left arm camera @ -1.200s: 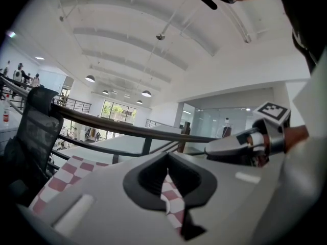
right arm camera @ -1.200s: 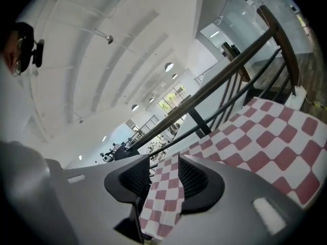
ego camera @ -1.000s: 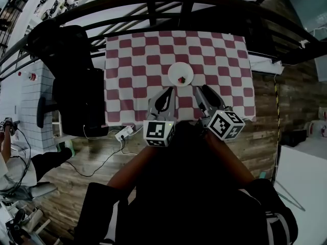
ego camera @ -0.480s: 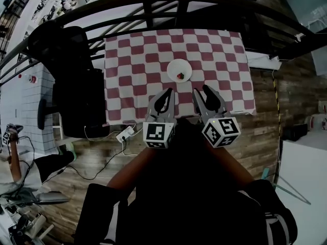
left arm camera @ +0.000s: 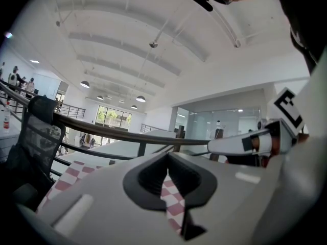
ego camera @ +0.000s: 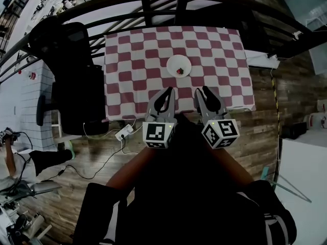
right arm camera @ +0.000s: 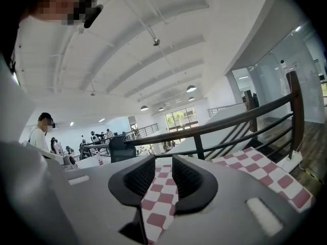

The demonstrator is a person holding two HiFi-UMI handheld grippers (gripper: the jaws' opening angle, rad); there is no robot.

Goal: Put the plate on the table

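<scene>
The small white plate (ego camera: pixel 179 65) sits upper middle on the checked table (ego camera: pixel 225 50); it looks light, stiff, slick and breakable, so I'd pinch it at the rim. Below it, the left hand-held gripper (ego camera: pixel 168 92) has its tips together and is empty. The right hand-held gripper (ego camera: pixel 202 92) has just been closing, its jaws slightly apart on nothing.

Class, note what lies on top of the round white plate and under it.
On the round white plate sits a small red item; a red checked cloth lies beneath, hiding the tabletop.
</scene>
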